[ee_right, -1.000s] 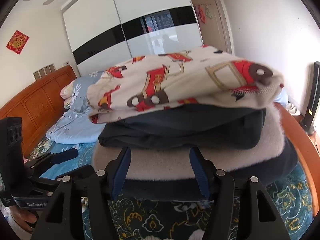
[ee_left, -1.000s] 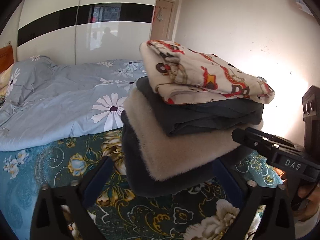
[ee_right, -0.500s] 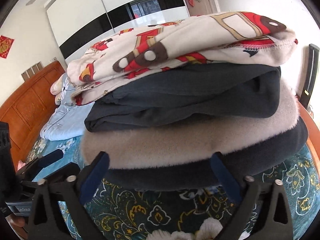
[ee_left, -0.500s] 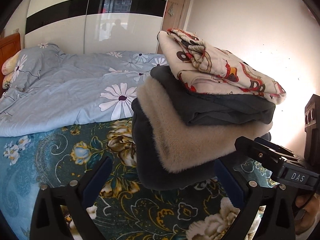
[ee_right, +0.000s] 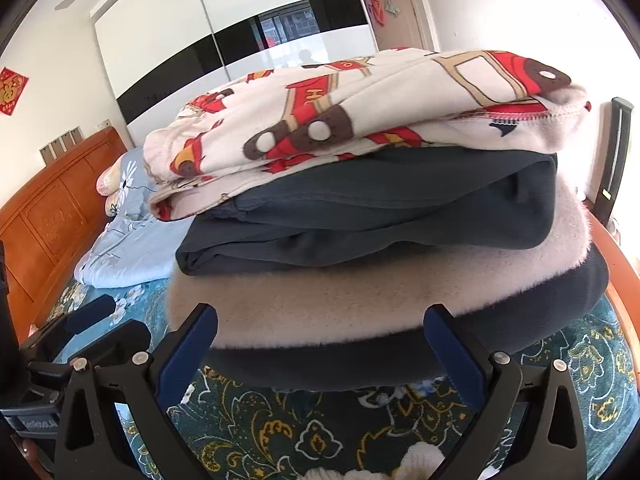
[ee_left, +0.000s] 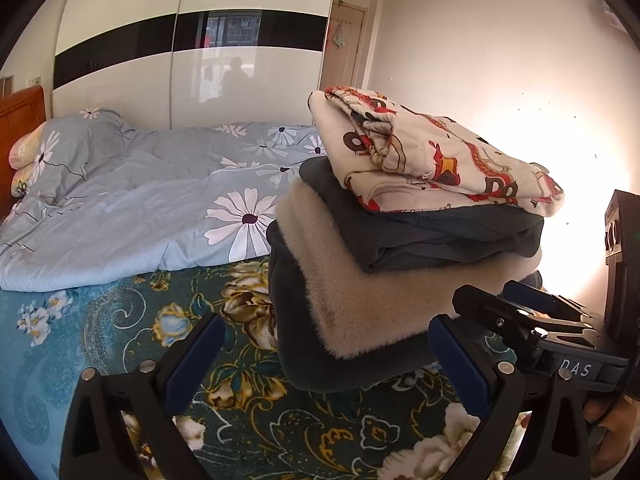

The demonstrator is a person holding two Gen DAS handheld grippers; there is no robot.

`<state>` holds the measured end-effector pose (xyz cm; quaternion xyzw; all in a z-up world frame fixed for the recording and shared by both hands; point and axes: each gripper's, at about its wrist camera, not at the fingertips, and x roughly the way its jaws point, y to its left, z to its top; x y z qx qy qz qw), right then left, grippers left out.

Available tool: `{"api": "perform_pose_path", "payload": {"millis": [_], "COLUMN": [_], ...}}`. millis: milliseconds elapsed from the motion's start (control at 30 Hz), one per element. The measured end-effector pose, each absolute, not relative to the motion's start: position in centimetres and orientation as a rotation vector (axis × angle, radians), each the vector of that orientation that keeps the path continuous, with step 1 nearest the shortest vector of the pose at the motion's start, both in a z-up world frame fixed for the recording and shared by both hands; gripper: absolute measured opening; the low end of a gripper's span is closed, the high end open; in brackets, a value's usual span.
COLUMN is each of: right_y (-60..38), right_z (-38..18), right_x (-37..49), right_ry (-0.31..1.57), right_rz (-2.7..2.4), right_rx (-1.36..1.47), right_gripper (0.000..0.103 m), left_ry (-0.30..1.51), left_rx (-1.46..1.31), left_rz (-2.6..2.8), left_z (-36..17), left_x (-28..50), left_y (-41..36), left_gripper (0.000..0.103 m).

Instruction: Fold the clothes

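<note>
Both your tools are released right now: left tool and right tool gape wide, gripping nothing. The folded clothes stack sits on the floral bedspread, fire-truck print blanket on top.

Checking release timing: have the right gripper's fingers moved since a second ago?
Yes. The fingers of the right gripper have spread apart, and now span much more of the beige garment along its front edge.

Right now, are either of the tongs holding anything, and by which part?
Nothing is held. Left tongs and right tongs are both wide open in front of the pile of folded clothes, pads clear of it.
</note>
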<state>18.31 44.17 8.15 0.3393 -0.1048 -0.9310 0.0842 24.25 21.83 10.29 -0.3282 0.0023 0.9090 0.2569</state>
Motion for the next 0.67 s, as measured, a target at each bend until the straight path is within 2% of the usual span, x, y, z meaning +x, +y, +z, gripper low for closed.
{"api": "perform_pose_path", "payload": {"millis": [533,667], "right_y": [44.1,43.5], "right_z": [8.5,8.5], "right_x": [17.8,17.6], "right_ry": [-0.388,-0.357], "right_rz": [-2.789,-2.799], "right_rx": [1.022,1.015], "right_gripper": [0.103,0.103], "left_ry": [-0.040,-0.052], "left_rx": [-0.919,-0.911], "left_rz": [2.540,2.547], "left_z": [10.1,10.2], "left_x": [24.1,24.2], "left_y": [20.7,20.2], "left_gripper": [0.103,0.103]}}
